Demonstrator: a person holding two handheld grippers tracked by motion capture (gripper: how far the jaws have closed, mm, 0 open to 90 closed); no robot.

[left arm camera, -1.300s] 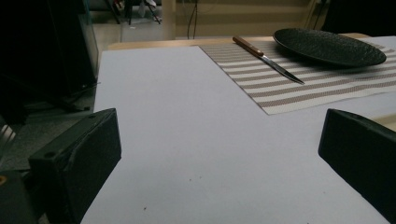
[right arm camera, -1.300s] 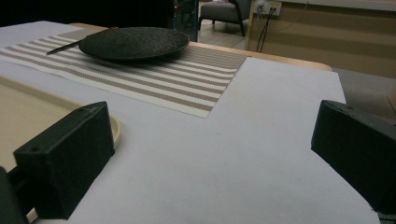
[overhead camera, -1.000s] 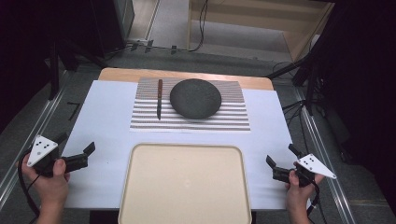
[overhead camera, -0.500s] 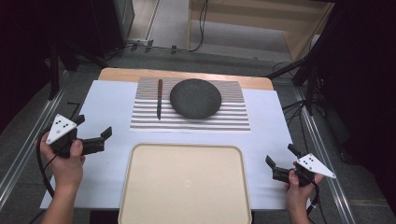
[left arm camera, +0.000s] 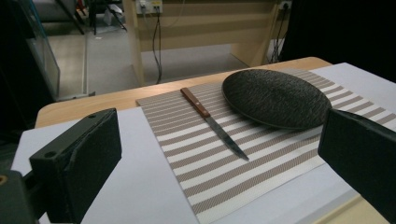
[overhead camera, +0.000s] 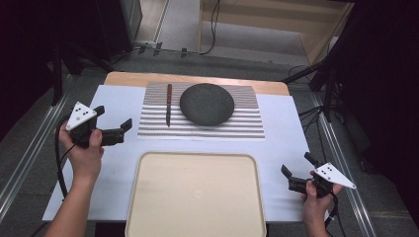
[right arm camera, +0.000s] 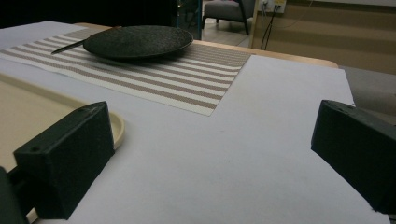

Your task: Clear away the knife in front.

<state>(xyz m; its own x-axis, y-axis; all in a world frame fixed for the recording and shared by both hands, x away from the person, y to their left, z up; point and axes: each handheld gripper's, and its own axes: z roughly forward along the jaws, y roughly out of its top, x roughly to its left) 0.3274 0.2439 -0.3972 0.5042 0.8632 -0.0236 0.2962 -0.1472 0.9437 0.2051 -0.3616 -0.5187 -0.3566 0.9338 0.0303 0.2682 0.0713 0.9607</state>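
Knife (overhead camera: pixel 168 104) lies flat on the striped mat (overhead camera: pixel 247 126) at twelve o'clock on the counter (overhead camera: pixel 291 143), with its wooden handle toward the far edge and its blade toward me. Just beside it, at its three o'clock, the dark plate (overhead camera: pixel 206 103) rests on the same mat; I cannot tell whether the two touch.

My left tongs (overhead camera: pixel 112 123) sit at about nine o'clock, above the white sheet just off the mat's left edge, and point toward the knife. Their jaws stand wide apart with nothing between them. In the left gripper view the knife (left arm camera: pixel 214 122) and plate (left arm camera: pixel 275 97) show between the two black jaws, still well ahead of the tongs (left arm camera: pixel 219 154).

My right tongs (overhead camera: pixel 295 172) are at four o'clock, near the right edge of the counter, just beside the cream tray (overhead camera: pixel 148 197) that fills the six o'clock space. They too are spread wide and hold nothing. In the right gripper view the tray's rim (right arm camera: pixel 114 126) lies by the left jaw, and the plate (right arm camera: pixel 137 41) is well apart, far ahead.
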